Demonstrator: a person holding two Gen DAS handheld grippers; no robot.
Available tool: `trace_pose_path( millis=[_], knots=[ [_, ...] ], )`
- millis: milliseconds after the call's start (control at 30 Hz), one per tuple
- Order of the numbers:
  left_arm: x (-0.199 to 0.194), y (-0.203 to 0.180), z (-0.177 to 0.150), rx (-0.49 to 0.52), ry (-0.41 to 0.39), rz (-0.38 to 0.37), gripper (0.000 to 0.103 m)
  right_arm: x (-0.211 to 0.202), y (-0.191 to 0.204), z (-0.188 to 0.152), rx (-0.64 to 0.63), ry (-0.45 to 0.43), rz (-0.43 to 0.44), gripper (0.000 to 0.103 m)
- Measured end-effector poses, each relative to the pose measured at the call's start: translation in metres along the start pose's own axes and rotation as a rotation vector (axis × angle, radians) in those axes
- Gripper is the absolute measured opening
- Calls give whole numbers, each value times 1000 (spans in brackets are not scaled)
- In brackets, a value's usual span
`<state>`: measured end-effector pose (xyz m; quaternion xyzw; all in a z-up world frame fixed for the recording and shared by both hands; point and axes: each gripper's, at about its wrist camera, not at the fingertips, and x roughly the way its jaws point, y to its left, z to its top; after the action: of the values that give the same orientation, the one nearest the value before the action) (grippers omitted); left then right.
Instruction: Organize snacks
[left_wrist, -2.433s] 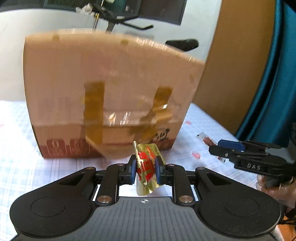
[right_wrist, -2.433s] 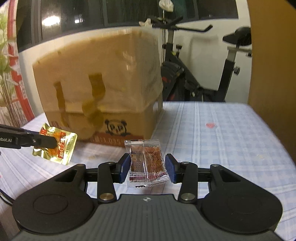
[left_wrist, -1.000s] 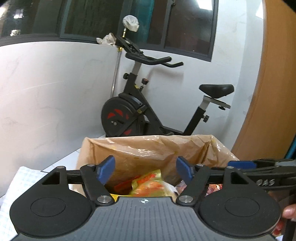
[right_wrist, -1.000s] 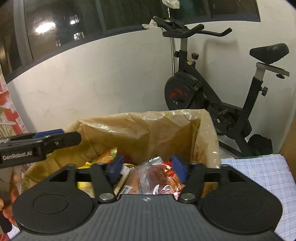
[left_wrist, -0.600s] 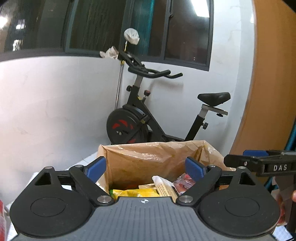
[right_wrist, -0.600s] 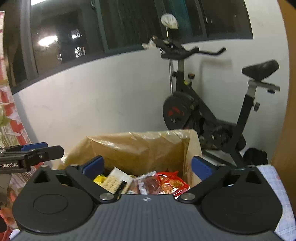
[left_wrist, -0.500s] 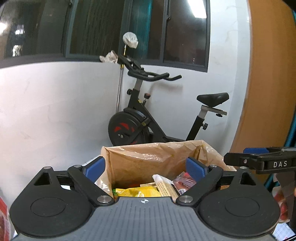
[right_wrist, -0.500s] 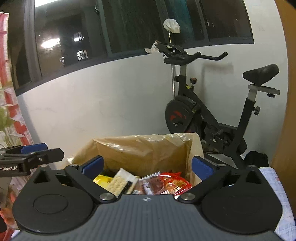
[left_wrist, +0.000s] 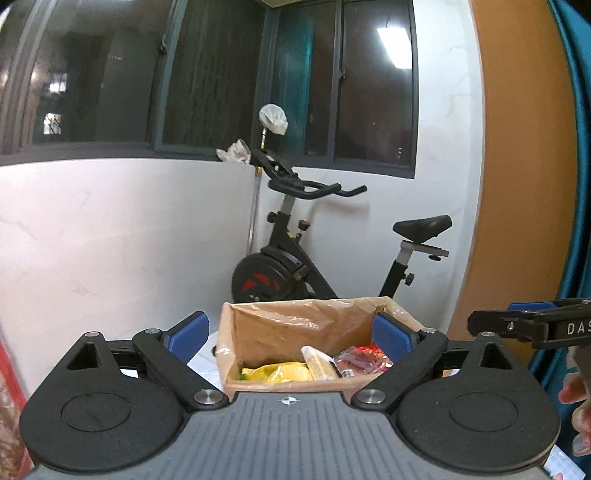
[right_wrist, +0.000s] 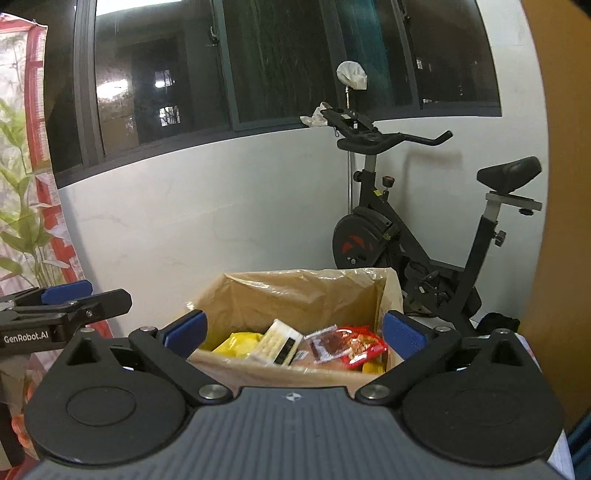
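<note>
1. The cardboard box (left_wrist: 258, 332) is cut off low in both views: each gripper's grey body hides its near wall and whatever it stands on, so its support cannot be told.
2. The snacks (right_wrist: 317, 345) lie inside the box, and only the top layer shows: yellow packets to the left, a pale wafer-like pack in the middle, a clear packet with brown contents and a red packet to the right. Printing on them is too small to read.
3. The left gripper (left_wrist: 291, 332) has both jaws spread wide with nothing between the blue pads; they had just been opening. The box sits beyond, framed in the gap.
4. The right gripper (right_wrist: 293, 330) is likewise released, its jaws having just opened wide, empty, with the box beyond.
5. Only the left wrist view shows a hand (left_wrist: 580, 402) at the right edge, cut off by the frame, and a teal curtain (left_wrist: 580, 184) far right.
6. Only the right wrist view shows a leafy plant (right_wrist: 26, 206) at the left and the left gripper's side, seen as a black finger with a printed label.
7. Both show the exercise bike (right_wrist: 413, 236) against the far white wall, its base hidden behind the box.
</note>
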<state>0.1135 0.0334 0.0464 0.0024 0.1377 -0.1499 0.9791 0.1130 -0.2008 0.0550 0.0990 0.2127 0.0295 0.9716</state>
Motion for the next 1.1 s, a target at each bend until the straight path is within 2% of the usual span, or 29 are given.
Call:
trace_pose_path(
  millis=[133,300,467,567,733,1100],
  knots=[
    [-30,-3,4,9,-8,54,97,-31,11,-2,2,-16,-13,103],
    [-63,-9,9,9,-35,65,97,-69,27,-5,-1,-57,-25,103],
    [-89,-25,10,73,-90,109,97,-102,39,-11,11,-97,-15,103],
    [-102,-35,9,80,-91,110,97,-119,42,-16,40,-112,7,103],
    [-112,-42,5,71,-96,70,97,-134,48,-21,24,-113,-1,103],
    [-113,-41,3,51,-93,90,97,-145,50,-26,9,-119,-18,103]
  ],
)
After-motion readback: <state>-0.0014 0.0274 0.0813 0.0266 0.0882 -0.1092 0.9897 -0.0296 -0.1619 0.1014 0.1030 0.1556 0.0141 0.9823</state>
